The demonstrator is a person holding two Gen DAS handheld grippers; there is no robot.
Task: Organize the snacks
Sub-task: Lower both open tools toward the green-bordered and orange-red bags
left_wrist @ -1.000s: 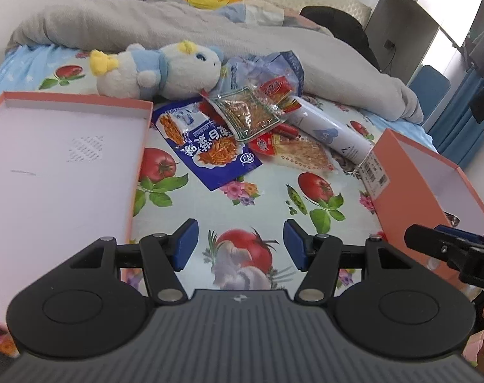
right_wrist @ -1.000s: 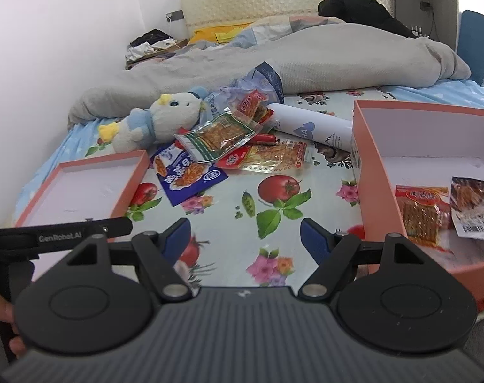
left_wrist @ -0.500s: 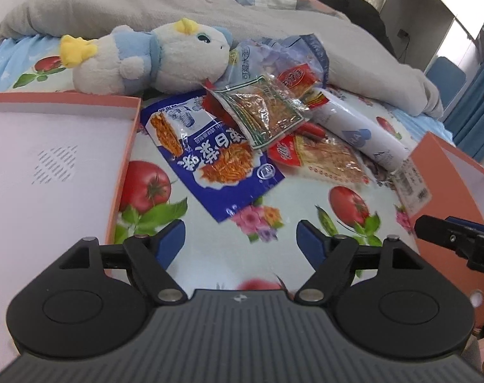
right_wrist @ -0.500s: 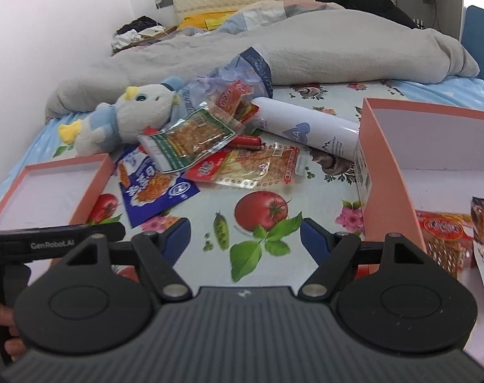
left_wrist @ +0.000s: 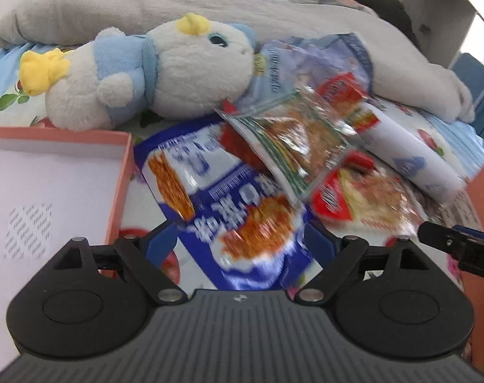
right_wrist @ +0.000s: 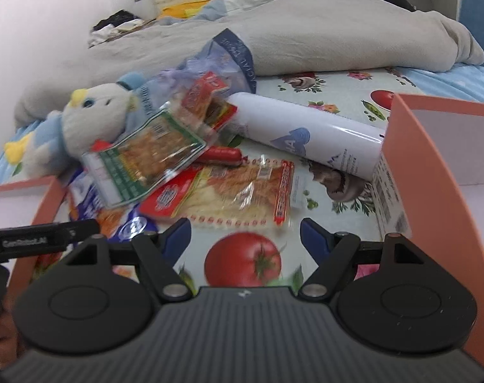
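Note:
A pile of snack packets lies on the patterned bedsheet. My left gripper [left_wrist: 238, 242] is open, its blue fingertips either side of the near end of a blue noodle-snack packet [left_wrist: 222, 210]. A green-edged clear packet [left_wrist: 289, 143] lies on top of it, and a red-ended packet [left_wrist: 363, 198] lies to the right. My right gripper [right_wrist: 245, 234] is open and empty, just short of the red-ended packet [right_wrist: 238, 191]. The green-edged packet [right_wrist: 146, 156] and a red sausage [right_wrist: 222, 154] lie beyond it.
An orange box lid [left_wrist: 120, 175] lies at the left, an orange box [right_wrist: 433, 172] at the right. A white cylinder [right_wrist: 309, 134], a plush toy [left_wrist: 152, 70], a bluish bag [right_wrist: 222, 60] and a grey duvet [left_wrist: 146, 9] lie behind the pile.
Both grippers have moved forward toward the snack pile. The left one now straddles the near end of the blue packet. Both stay open.

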